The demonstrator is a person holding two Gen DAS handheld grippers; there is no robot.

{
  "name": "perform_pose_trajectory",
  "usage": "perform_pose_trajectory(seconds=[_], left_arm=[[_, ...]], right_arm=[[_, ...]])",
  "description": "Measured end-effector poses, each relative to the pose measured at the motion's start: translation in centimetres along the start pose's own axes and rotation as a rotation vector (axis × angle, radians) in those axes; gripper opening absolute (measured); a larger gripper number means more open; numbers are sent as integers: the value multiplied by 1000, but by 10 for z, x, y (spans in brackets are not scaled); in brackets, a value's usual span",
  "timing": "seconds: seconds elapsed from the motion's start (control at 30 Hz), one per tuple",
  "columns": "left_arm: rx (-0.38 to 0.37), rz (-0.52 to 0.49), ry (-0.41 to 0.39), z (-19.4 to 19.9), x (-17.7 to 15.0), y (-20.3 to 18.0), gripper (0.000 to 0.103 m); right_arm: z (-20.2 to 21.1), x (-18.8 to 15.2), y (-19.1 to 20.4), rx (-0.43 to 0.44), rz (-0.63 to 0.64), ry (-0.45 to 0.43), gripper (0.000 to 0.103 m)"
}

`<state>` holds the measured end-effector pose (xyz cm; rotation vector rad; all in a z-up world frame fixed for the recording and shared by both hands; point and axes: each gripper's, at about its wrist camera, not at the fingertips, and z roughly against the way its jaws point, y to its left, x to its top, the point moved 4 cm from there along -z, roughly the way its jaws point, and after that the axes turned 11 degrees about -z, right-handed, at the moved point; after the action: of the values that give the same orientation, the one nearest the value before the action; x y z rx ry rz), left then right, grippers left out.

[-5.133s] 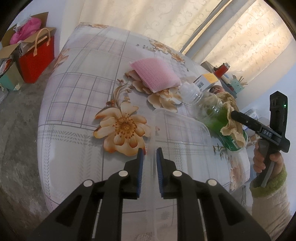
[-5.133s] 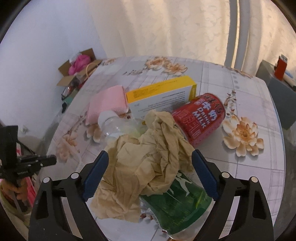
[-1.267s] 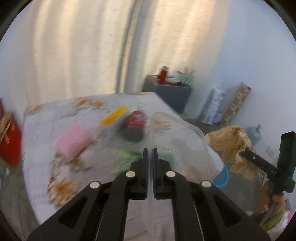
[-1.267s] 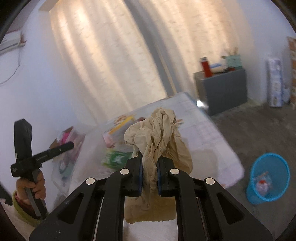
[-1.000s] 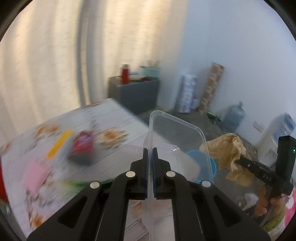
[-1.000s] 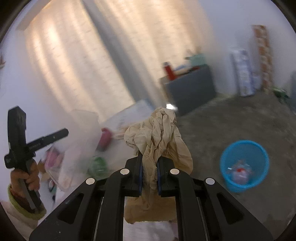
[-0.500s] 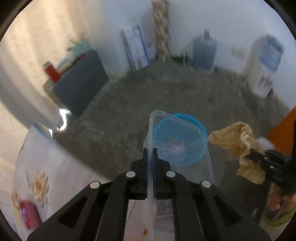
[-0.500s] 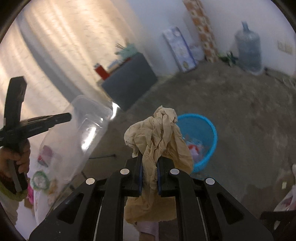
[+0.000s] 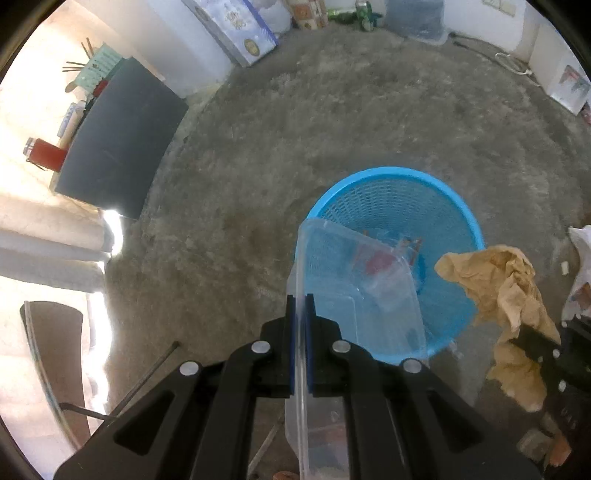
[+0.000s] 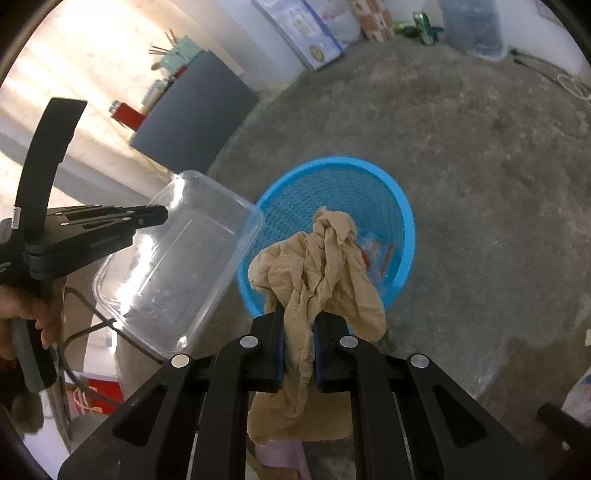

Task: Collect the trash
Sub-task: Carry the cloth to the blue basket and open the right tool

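Observation:
A blue mesh waste basket (image 9: 413,184) (image 10: 399,206) stands on the grey floor with some litter at its bottom. My left gripper (image 9: 301,317) (image 10: 162,214) is shut on the rim of a clear plastic container (image 9: 354,288) (image 10: 173,266), which hangs tilted over the basket's near left edge. Crumpled tan paper (image 10: 321,266) (image 9: 502,288) is pinched in my right gripper (image 10: 299,332), which is shut on it just above the basket's near rim. A hand (image 10: 22,306) grips the left tool's handle.
A dark grey cabinet (image 9: 122,136) (image 10: 195,114) with a red can and other items stands by the curtain at the left. A printed box (image 9: 236,33) and a water jug (image 10: 472,26) line the far wall. Cables (image 10: 88,325) trail on the floor at the lower left.
Both grippers have swung away from the flowered table and dropped toward the floor. The blue basket now lies close beneath the container and the paper. Neither grip has altered.

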<state>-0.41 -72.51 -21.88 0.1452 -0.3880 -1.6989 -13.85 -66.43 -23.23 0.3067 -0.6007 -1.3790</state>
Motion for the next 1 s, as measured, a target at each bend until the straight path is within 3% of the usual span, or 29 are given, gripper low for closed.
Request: perform_pose_trajectory(seconds=[0.13,0.17,0.23,0.27,0.43,0.67,0.87,1.0], left_arm=[[36,4,-8,-20,17,-4,7],[42,-1,-6,-26,20,-6,13],[48,-7,8,-33,21,-9,40],[63,-9,9,-34,22,-9,52],[74,-36,-10,-29,21,-11,54],[73,-15,-42,-6,18,-4,59],[38,14,-83,37,7,2,63],[-15,55,-150,88,-13,16,64]], right_arm=[[-9,1,0,-16,-1,4,16],[-14,4,-1,-23,-4,2,18],[-20,3,-4,-47,3,4,37],[-24,3,-8,-79,6,2,40],[-29,1,-18,-132,5,-4,40],[-6,0,-25,-160,-11,-55,41],[18,-6,-26,-151,-14,-87,42],[47,-20,-17,-131,-8,-123,42]])
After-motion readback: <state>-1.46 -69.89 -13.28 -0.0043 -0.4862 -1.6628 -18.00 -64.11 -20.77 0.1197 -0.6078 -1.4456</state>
